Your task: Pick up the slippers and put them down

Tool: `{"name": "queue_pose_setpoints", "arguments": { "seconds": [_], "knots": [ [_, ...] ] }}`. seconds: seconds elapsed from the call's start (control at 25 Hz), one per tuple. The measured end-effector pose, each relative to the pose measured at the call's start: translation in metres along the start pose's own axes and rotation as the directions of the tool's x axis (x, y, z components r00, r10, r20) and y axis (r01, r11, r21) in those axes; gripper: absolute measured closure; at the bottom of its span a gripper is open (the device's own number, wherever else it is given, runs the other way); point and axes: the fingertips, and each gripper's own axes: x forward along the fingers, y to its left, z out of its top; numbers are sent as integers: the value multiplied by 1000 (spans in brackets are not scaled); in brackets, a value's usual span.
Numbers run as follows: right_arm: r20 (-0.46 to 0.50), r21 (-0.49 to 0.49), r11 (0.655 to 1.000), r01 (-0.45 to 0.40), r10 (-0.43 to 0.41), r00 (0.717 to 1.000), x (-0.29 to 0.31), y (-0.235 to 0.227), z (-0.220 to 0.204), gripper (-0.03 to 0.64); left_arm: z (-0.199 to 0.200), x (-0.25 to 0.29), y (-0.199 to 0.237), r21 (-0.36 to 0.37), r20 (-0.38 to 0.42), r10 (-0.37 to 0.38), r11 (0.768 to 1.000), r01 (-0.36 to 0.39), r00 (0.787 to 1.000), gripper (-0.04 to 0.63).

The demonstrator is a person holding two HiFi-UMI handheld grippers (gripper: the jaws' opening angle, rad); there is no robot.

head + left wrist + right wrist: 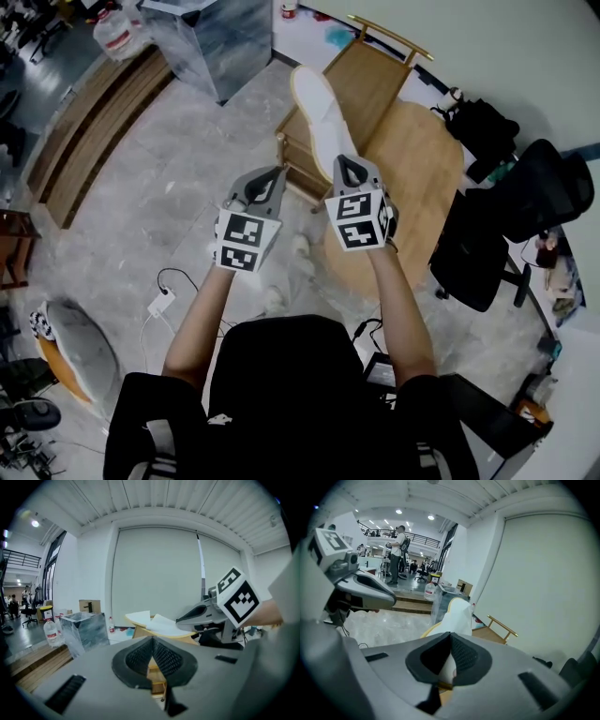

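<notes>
Pinching one end of the slipper (pixel 319 112), the right gripper (pixel 347 164) has its jaws nearly closed on it. Beside it, at nine o'clock, the left gripper (pixel 274 178) has its jaws together and empty. The white sole sticks out toward twelve o'clock, above the chair (pixel 380 75). With so little held, the floppy slipper could swing and slide free, or snag the chair on the way down.

Two grippers, left gripper (pixel 277 174) and right gripper (pixel 347 163); one white slipper (pixel 317 111); one round wooden table (pixel 422 164); one black office chair (pixel 525 211).
</notes>
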Motion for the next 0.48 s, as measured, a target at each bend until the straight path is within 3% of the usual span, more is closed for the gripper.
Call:
{"name": "queue_pose_setpoints", "arguments": {
  "seconds": [0.48],
  "knots": [
    [46,-9,1000,30,-30,998,-74,49,6,615,-4,-86,-15,48,46,19,999,-21,999,592]
  ]
}}
